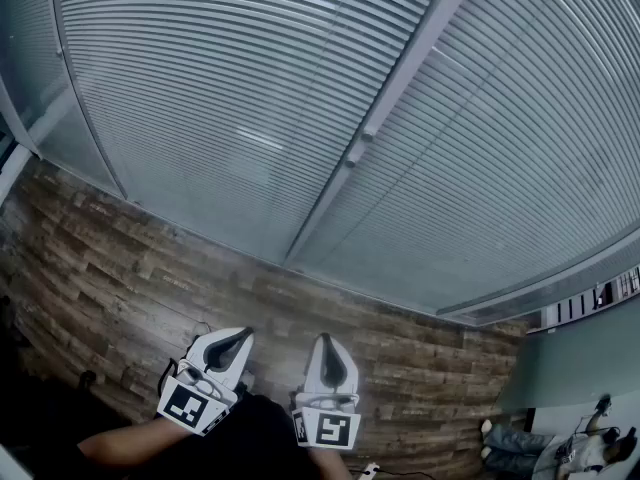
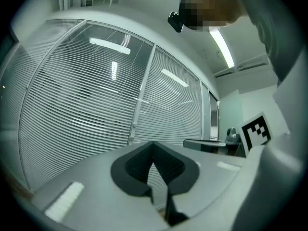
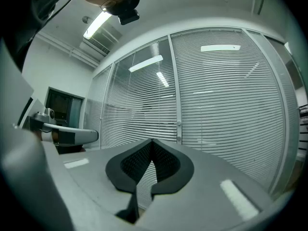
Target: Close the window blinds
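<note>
— What sort of room is it, and what's underfoot?

— An office space with a wood-plank floor point(image 1: 120, 278) in mixed browns. A glazed wall runs along it, and the blinds point(image 1: 250, 98) hang across the glass with their slats running level. Strip lights point(image 3: 98, 24) show on the ceiling in the gripper views.

— How many of each thing?

— Two grippers. In the head view, two broad panels of blinds sit either side of one pale post point(image 1: 400, 83), with a narrower panel beyond a thin frame line at the far left. The post carries one small fitting point(image 1: 355, 153). At the lower right edge, one person's legs point(image 1: 515, 438) rest on the floor.

— How do the jaws stand?

— The left gripper point(image 1: 243, 334) has its dark pads meeting at the tips, nothing between them. The right gripper point(image 1: 324, 340) is closed too, also empty.

— Where are the blinds from the jaws?

— Straight ahead of both pairs of tips and well apart from them; neither touches a slat. Seen along the left gripper point(image 2: 154, 143), the post stands just left of the tips; along the right gripper point(image 3: 152, 141), just right of them.
</note>
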Demonstrator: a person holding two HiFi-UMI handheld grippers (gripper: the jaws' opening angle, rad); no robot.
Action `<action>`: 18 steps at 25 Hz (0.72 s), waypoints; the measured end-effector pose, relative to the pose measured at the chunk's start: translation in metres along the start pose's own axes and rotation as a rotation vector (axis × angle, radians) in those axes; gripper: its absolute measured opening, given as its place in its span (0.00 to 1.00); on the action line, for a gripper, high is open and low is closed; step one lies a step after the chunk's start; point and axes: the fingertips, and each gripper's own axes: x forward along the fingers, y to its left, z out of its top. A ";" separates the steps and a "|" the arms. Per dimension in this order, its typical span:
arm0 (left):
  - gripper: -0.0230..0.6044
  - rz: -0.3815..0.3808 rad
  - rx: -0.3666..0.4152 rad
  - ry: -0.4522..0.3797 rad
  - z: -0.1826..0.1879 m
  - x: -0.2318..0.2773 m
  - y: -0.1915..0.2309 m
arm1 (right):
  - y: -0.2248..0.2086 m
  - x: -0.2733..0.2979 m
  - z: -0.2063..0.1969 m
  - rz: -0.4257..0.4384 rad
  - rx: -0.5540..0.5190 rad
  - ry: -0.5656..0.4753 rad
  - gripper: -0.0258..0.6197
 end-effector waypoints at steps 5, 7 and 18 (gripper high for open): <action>0.04 0.000 -0.002 -0.009 -0.001 -0.007 -0.006 | 0.007 -0.007 -0.002 0.017 -0.028 0.000 0.04; 0.04 0.002 -0.002 -0.014 -0.002 -0.007 -0.007 | 0.008 -0.009 -0.003 0.018 -0.037 0.004 0.04; 0.04 0.021 -0.006 0.002 -0.006 0.002 0.011 | -0.008 0.011 -0.017 -0.019 0.031 0.034 0.04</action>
